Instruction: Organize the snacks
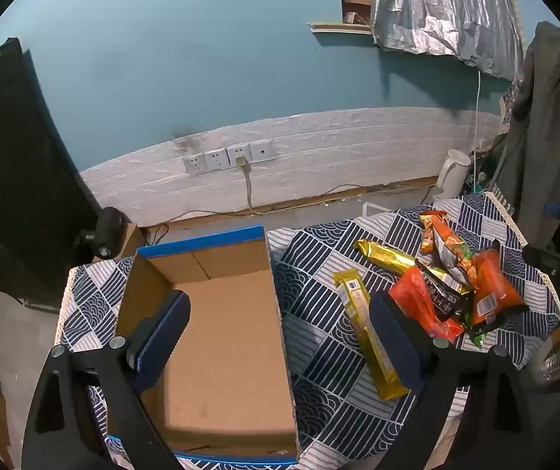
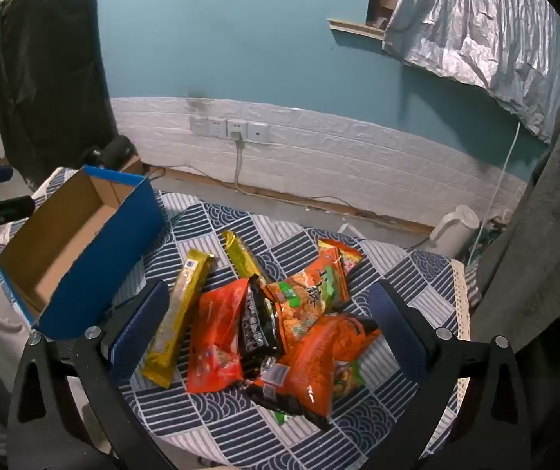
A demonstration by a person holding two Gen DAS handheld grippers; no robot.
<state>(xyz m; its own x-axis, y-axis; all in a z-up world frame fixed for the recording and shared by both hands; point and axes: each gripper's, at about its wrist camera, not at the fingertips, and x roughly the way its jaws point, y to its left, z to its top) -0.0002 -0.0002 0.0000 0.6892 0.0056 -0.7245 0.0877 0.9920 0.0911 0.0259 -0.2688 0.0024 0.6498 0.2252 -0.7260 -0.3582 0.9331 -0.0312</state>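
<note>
An open cardboard box, blue on the outside and with nothing in it, stands on the left of the patterned tablecloth. My left gripper hangs open above the box's right wall, holding nothing. One finger is over the box floor, the other over a long gold packet. A pile of snacks lies to the right: a second gold packet, a red packet, a black packet and orange bags. My right gripper stands open above that pile, over the red packet, the black packet and the orange bags, gripping none. The box is to its left.
A white kettle stands on the floor behind the table's far right corner. Wall sockets with a plugged cable sit on the white panelling. Dark cloth hangs at the right. The table's near edge runs just under the right gripper.
</note>
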